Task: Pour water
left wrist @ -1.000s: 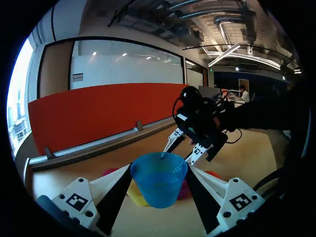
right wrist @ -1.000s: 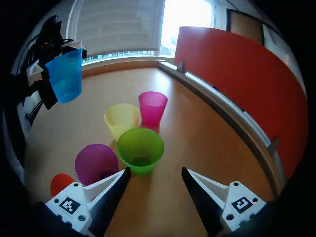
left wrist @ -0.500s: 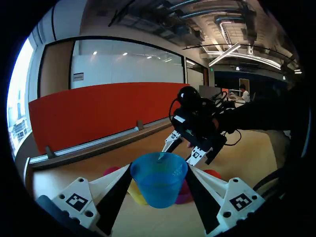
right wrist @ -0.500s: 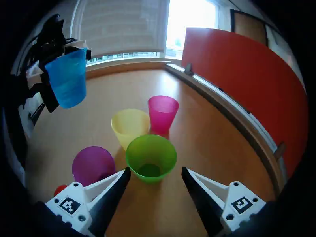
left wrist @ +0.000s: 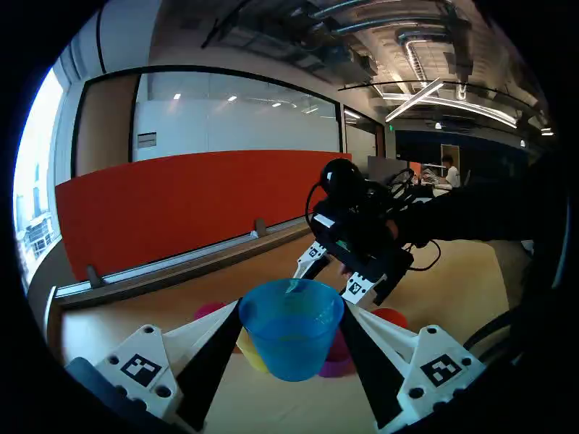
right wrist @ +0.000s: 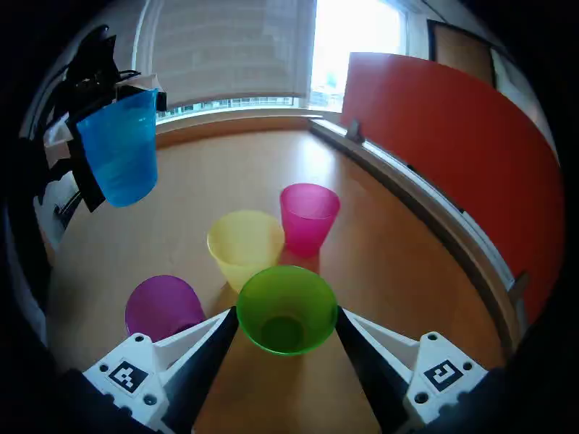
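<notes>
Over the last second we have advanced the right gripper across the table until the green cup stands between its spread fingers, which flank the rim without clamping it. The left gripper stays closed on the blue cup, part-filled with water and held upright above the table. We judge the receiving cup ready to be grasped, after which pouring can begin.

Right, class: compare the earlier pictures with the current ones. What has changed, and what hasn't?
The right tool moved forward until the green cup stands between its open jaws. The left tool still holds the blue cup raised; the yellow cup, pink cup and purple cup stayed put.
</notes>
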`<state>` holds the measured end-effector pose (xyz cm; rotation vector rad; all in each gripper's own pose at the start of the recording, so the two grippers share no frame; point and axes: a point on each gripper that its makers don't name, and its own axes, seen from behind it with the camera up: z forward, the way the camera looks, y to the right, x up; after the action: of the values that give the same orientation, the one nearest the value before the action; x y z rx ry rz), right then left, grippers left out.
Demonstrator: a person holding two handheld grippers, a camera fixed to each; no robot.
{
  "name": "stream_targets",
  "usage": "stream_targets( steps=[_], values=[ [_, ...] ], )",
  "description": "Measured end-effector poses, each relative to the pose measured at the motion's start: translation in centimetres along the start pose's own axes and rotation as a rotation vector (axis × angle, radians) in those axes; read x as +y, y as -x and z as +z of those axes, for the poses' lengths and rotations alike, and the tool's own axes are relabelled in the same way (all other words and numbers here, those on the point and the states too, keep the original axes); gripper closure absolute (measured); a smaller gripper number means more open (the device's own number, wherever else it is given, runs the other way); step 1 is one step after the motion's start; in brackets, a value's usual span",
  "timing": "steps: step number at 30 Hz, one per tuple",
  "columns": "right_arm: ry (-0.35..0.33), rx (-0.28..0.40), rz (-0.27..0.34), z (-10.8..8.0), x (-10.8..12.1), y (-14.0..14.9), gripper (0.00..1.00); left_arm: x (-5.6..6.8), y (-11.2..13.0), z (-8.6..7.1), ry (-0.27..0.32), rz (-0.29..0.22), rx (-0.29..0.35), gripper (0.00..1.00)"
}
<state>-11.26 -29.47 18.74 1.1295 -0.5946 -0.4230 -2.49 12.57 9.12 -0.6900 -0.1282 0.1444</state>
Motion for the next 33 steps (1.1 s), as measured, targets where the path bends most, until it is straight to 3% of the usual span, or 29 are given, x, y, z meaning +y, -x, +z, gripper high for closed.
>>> stream_targets(
  steps=[9,20,33],
  values=[
    [0.003,0.001,-0.001,0.5,-0.1,0.0,0.01,-0.1,0.3,0.0,-0.001,-0.003,-0.001,0.11],
    [0.006,0.022,0.039,0.9,0.1,0.1,0.08,-0.2,0.5,0.1,-0.003,-0.008,-0.003,0.11],
    [0.010,0.077,0.039,-0.4,-0.1,-1.4,0.08,-0.2,0.1,0.0,-0.008,-0.006,0.000,0.11]
  ],
)
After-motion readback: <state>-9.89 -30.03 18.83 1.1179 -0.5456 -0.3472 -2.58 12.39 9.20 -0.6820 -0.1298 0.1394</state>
